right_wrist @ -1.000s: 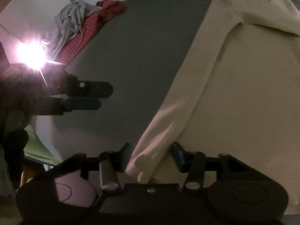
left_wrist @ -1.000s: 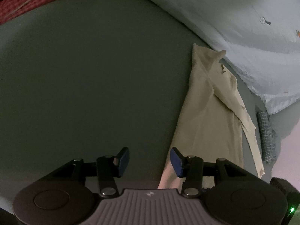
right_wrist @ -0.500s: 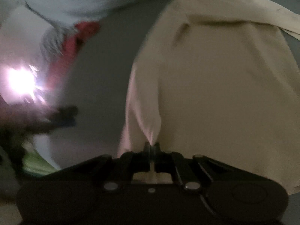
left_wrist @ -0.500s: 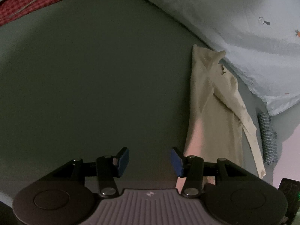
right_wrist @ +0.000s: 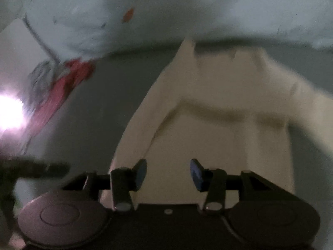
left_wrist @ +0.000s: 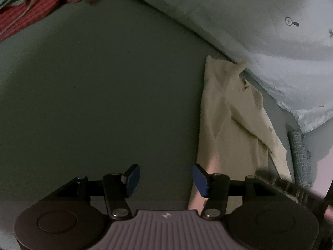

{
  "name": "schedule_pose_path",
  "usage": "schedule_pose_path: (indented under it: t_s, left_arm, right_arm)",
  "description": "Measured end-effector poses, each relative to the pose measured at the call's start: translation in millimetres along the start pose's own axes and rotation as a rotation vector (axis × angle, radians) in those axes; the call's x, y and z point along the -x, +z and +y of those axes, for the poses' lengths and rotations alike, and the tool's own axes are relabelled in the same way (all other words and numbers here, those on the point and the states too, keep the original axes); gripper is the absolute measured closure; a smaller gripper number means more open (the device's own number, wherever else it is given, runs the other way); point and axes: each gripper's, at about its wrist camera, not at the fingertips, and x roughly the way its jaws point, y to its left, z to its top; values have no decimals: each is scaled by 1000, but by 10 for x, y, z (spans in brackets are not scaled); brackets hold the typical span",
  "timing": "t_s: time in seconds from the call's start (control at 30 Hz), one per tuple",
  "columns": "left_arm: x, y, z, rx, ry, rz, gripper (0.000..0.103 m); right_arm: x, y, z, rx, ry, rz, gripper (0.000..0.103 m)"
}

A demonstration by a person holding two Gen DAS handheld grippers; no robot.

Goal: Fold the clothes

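Note:
A cream long-sleeved top (left_wrist: 231, 125) lies flat on the grey-green bed sheet (left_wrist: 104, 93), its sleeves folded in over the body. It fills the middle of the right wrist view (right_wrist: 218, 125), which is blurred. My left gripper (left_wrist: 164, 177) is open and empty over the bare sheet, just left of the top's lower edge. My right gripper (right_wrist: 168, 174) is open and empty, low over the top's body.
A pale blue duvet with carrot prints (left_wrist: 260, 31) lies along the far side, touching the top's collar end. A red checked garment (left_wrist: 41, 4) is heaped at the far left. A blue-checked cloth (left_wrist: 299, 156) lies right of the top. A bright lamp (right_wrist: 8, 112) glares at left.
My right gripper shut on the near sleeve, carried it over onto the top's body, and has now opened and let go. The left gripper barely moved.

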Motion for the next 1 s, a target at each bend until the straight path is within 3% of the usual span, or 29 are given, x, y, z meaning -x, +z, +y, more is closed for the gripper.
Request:
schedule_pose_path:
  t_s: [0.13, 0.23, 0.33, 0.4, 0.43, 0.5, 0.53, 0.6, 0.67, 0.77, 0.83, 0.93, 1.0]
  left_arm:
    - [-190, 281, -106, -26, 21, -23, 46]
    - [-378, 482, -156, -33, 37, -18, 46]
    - [-520, 642, -195, -50, 55, -6, 46]
    - [-589, 710, -206, -62, 52, -4, 44]
    - [-635, 735, -199, -61, 51, 5, 44]
    - [-710, 777, -177, -56, 50, 23, 44]
    - [-741, 790, -162, -52, 48, 29, 44]
    - [-775, 803, -131, -46, 46, 36, 44]
    - [-791, 808, -88, -32, 47, 42, 44]
    - [-813, 813, -3, 4, 41, 47, 44]
    - [-825, 817, 41, 22, 42, 51, 44]
    - [-824, 840, 53, 18, 65, 42, 43]
    - [-814, 848, 29, 3, 82, 27, 43]
  right_arm:
    - [-291, 723, -161, 44, -22, -97, 52]
    - [-654, 1222, -230, 57, -23, -122, 47]
    - [-1119, 1666, -257, -9, 23, -83, 36]
    - [-1459, 1858, -268, -15, 48, -12, 34]
    - [-1609, 1890, -231, -7, 36, 35, 36]
    - [-1874, 1931, -176, 18, 20, 147, 72]
    - [-1884, 1941, -139, 38, 48, 144, 87]
    - [-1905, 1962, -64, 77, 104, 138, 90]
    - [-1830, 2041, -49, 69, 218, 104, 91]
    - [-1895, 2173, -134, -46, 403, 57, 91]
    - [-2093, 2210, -240, -110, 426, 80, 90]
    - [-2383, 2225, -300, -116, 237, 132, 88]
    - [-2403, 2249, -294, -105, 171, 125, 80]
